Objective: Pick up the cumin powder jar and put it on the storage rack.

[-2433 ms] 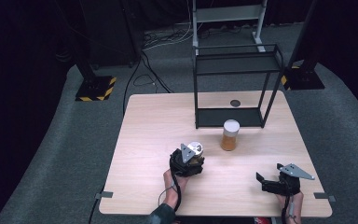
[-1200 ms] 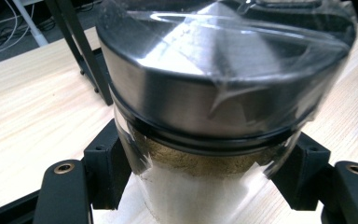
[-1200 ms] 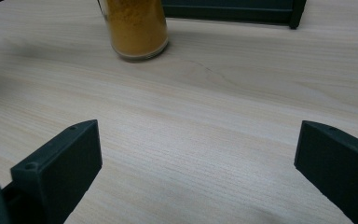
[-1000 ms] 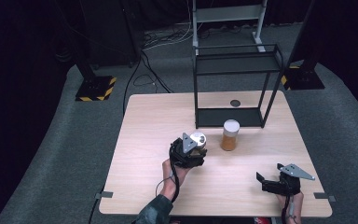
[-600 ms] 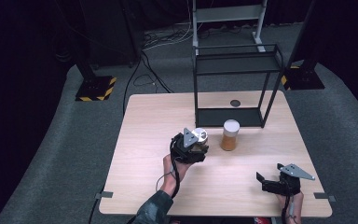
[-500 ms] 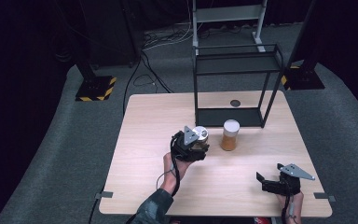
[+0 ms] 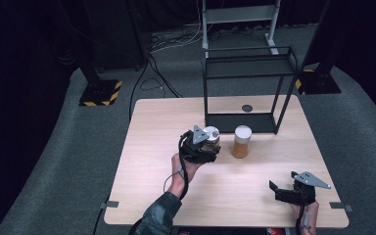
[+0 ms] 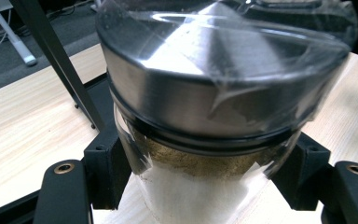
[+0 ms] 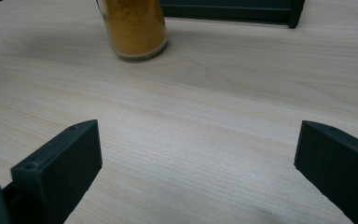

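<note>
— While the left gripper is hovering over the table, what's it gripping?
— It's clamping a silver-lidded spice jar btwn both jaws, w/ the jar sitting just left of the orange spice jar, near the black rack.
— And the right gripper?
— It's resting at the front right edge, jaws gaping wide, holding nothing, well apart from both jars.
</note>
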`<state>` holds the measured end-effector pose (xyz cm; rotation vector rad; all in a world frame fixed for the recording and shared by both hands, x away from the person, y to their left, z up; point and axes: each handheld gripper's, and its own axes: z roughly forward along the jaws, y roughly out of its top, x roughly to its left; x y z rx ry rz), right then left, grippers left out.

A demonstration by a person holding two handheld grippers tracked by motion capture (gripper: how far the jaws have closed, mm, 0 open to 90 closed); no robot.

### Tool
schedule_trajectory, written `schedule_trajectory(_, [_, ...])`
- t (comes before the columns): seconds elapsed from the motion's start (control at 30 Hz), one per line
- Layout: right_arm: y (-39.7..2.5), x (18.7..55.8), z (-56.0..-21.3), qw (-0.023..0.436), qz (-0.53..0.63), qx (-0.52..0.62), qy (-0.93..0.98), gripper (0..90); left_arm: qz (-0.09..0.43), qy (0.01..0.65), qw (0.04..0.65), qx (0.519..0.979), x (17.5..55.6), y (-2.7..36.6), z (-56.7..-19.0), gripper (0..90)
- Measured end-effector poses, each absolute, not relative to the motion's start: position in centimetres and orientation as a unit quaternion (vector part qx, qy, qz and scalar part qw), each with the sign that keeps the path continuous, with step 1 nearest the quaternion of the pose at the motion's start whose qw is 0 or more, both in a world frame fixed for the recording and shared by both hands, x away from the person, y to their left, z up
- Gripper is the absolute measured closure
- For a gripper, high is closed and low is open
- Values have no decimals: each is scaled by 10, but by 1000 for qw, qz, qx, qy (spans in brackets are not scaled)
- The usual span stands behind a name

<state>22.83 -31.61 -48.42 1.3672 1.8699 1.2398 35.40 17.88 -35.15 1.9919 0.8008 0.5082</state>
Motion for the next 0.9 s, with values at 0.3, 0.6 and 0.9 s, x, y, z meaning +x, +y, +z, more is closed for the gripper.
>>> schedule_trajectory(0.3, [-316, 228, -484, 254, 457, 504, 687, 0, 208, 319, 457, 804, 360, 180, -338, 299])
schedule_trajectory(0.6, [-316, 228, -484, 253, 457, 505, 687, 0, 210, 313, 466, 800, 367, 179, -324, 299])
schedule_trajectory(0.9, [-316, 229, -484, 253, 456, 505, 688, 0, 208, 312, 464, 802, 373, 178, -316, 300])
